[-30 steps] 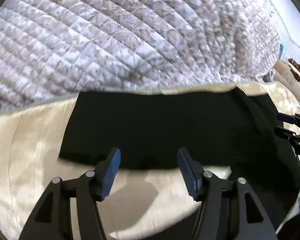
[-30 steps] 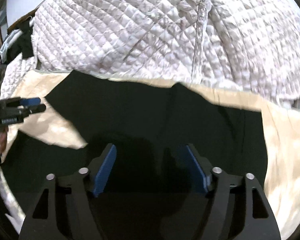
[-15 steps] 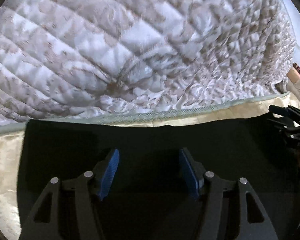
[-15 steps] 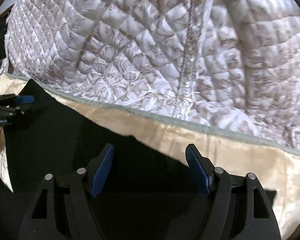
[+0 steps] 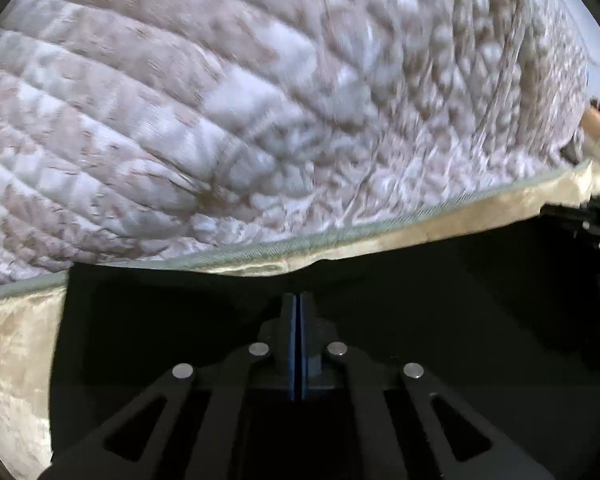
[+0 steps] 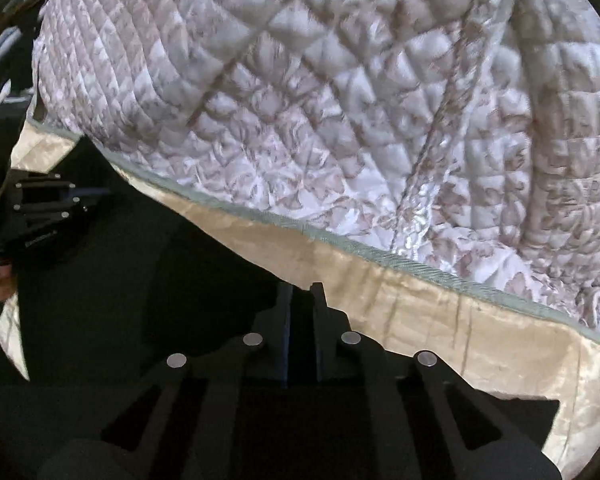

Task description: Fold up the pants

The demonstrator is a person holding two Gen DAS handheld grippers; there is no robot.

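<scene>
- Below the quilt (image 5: 220, 100), the black pants (image 5: 440, 312) lie on the beige bed sheet (image 6: 460, 332), long axis along the quilt's hem.
- Left tongs (image 5: 298, 312) pinched together over the pants; whether cloth is caught cannot be told.
- Right tongs (image 6: 300, 304) nearly together at the pants' far edge, apparently clamping it.

Both grippers' jaws closed together.

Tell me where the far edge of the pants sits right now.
In the left wrist view the pants fill the lower middle and right, their far edge just short of the quilt, with a thin strip of cream sheet between them.
</scene>
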